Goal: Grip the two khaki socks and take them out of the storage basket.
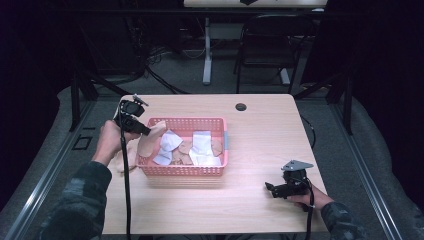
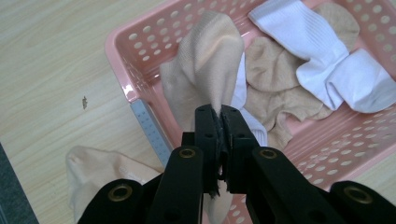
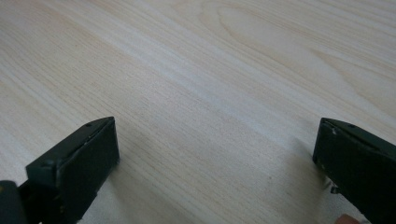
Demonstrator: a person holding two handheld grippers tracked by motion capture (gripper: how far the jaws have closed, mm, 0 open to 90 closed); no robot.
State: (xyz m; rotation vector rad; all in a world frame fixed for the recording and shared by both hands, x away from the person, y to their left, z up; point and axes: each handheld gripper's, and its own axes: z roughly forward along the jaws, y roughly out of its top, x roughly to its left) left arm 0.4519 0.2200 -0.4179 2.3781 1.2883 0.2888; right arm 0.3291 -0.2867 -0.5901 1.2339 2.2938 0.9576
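- Left gripper (image 2: 219,114), fingers clenched on a beige sock (image 2: 205,60), holds it above the left rim of the pink basket (image 1: 220,170).
- One beige sock (image 2: 100,170) lies on the tabletop (image 1: 260,145) beside the basket; judged one out.
- Several white and beige socks left inside.
- Right gripper (image 3: 215,154), fingers released, idle over bare tabletop, well apart.
- Nothing obstructs.
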